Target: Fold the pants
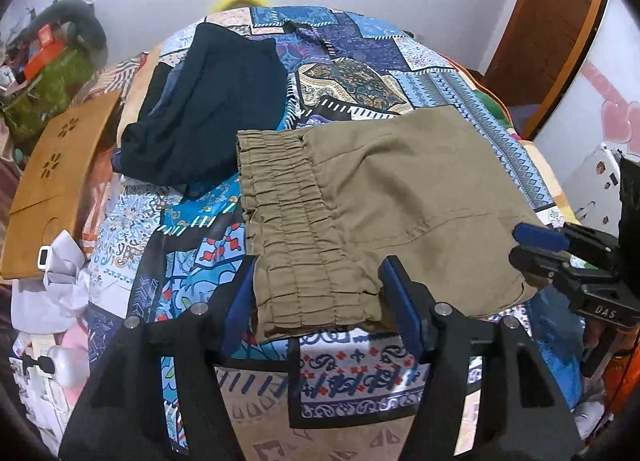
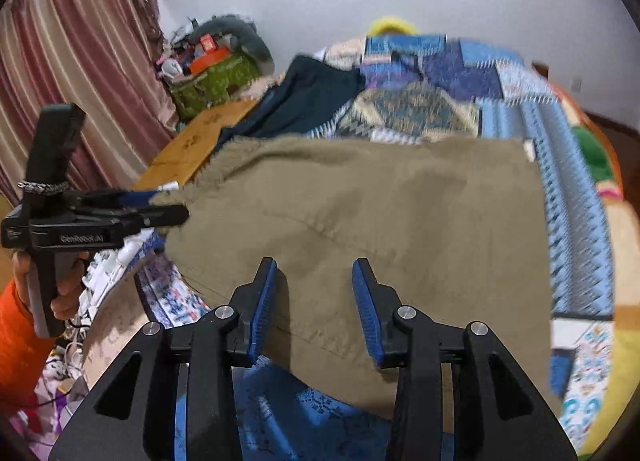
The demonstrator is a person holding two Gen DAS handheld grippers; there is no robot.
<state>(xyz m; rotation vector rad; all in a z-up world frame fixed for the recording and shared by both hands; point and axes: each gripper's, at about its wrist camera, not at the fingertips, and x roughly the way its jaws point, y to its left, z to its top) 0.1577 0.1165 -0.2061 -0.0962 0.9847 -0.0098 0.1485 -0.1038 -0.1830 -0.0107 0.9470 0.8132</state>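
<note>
Khaki pants [image 1: 400, 189] lie folded flat on a patterned quilt [image 1: 360, 77], with the elastic waistband [image 1: 288, 201] on the left. My left gripper [image 1: 320, 261] stands open at the near waistband corner; the cloth lies between its blue pads without being pinched. My right gripper [image 1: 520, 245] reaches in at the pants' near right edge. In the right wrist view the pants [image 2: 400, 221] spread out ahead, and the right gripper [image 2: 315, 261] hovers open over their near edge. The left gripper [image 2: 176, 205] sits at the left edge, held by a hand [image 2: 60, 301] in an orange sleeve.
A dark navy garment [image 1: 208, 109] lies crumpled on the quilt behind the waistband. A wooden board [image 1: 52, 181] leans at the bed's left side, with a green bag [image 1: 52, 85] of clutter behind it. Pink curtains [image 2: 72, 61] hang at far left, and a wooden door [image 1: 552, 21] stands at right.
</note>
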